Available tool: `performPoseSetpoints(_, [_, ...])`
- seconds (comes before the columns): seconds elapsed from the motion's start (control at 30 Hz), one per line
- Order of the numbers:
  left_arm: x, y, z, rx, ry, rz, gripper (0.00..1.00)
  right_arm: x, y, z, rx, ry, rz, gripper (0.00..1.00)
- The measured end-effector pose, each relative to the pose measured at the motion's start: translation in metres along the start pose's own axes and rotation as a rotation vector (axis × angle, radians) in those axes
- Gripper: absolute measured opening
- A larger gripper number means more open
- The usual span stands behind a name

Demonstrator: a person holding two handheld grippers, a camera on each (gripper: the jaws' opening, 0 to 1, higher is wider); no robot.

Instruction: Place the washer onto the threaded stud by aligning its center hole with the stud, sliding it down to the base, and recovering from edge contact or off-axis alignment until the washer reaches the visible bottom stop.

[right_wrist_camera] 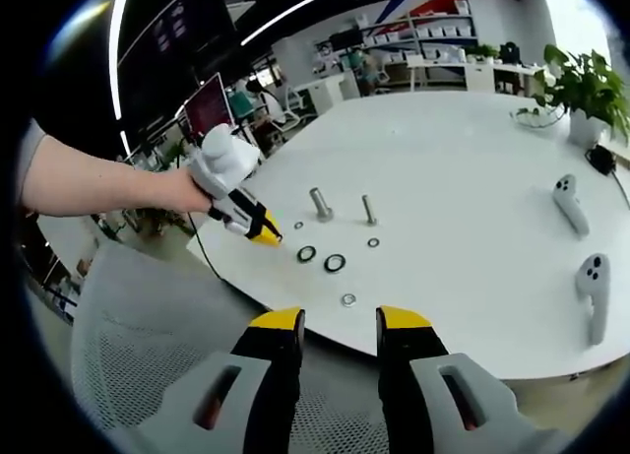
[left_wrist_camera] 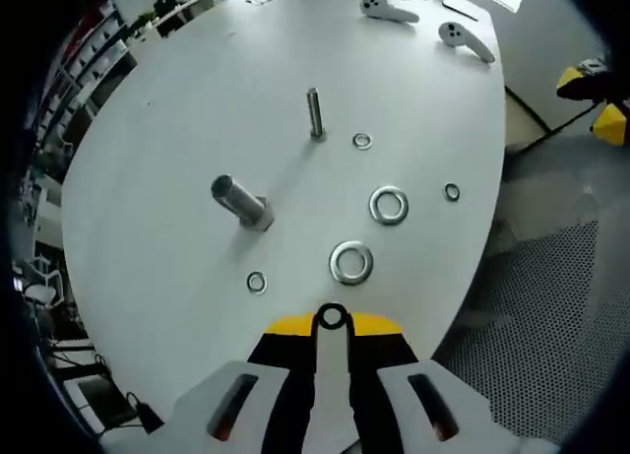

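— One small washer (left_wrist_camera: 332, 318) is pinched at the very tips of the left gripper (left_wrist_camera: 332, 326); its jaws are pressed together with the ring standing up between the yellow pads. You can see that?

— Yes, and it is held over the near edge of the white table (left_wrist_camera: 177, 129), not on any stud. In the right gripper view the left gripper (right_wrist_camera: 264, 235) hangs just beyond that same edge, a person's hand (right_wrist_camera: 182, 190) wrapped round its handle.

— Where are the studs?

— Two of them stand toward the middle of the table. The thinner threaded stud (left_wrist_camera: 315, 112) is farther in, and the thick stud (left_wrist_camera: 239, 200) with a nut-like base is nearer the edge and looks tilted through the lens.

— And the loose washers?

— Five lie flat on the table. Two large washers (left_wrist_camera: 351, 262) sit closest to the held one, the second (left_wrist_camera: 389, 205) a little farther in. A small one (left_wrist_camera: 257, 282) lies near the edge just beside the thick stud, another small washer (left_wrist_camera: 362, 140) rests just beside the thin stud's base, and a last one (left_wrist_camera: 452, 191) lies out toward the table's side edge.

— The right gripper (right_wrist_camera: 339, 326)?

— Its jaws stand apart with nothing between them, held off the table's edge above a perforated grey chair seat (right_wrist_camera: 148, 336).

— Anything else?

— Two white handheld controllers (right_wrist_camera: 594, 291) lie near the far side, well apart from the studs, and a potted plant (right_wrist_camera: 583, 85) stands at a far corner.
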State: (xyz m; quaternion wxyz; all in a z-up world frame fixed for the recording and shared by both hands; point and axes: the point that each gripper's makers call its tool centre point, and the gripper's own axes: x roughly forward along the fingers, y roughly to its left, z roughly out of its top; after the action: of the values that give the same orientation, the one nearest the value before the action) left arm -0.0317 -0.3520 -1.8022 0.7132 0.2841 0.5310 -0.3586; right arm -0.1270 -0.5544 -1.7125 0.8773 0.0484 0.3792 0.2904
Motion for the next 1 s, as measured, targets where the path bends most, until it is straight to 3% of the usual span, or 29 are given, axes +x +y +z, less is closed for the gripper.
performPoseSetpoints(0.23, [-0.017, 0.006, 0.051, 0.024, -0.080, 0.014, 0.08, 0.000, 0.001, 0.001, -0.002, -0.008, 0.006, 0.31])
performPoseSetpoints(0.53, [-0.017, 0.009, 0.106, 0.092, -0.111, 0.012, 0.08, 0.000, 0.000, 0.002, 0.001, -0.013, 0.005, 0.31])
performPoseSetpoints(0.7, [-0.011, 0.009, 0.127, 0.118, -0.112, 0.000, 0.08, 0.000, 0.001, 0.002, 0.003, -0.015, 0.007, 0.31])
performPoseSetpoints(1.0, [0.009, 0.009, 0.141, 0.113, -0.087, -0.029, 0.09, 0.001, 0.001, 0.003, 0.003, -0.014, 0.009, 0.31])
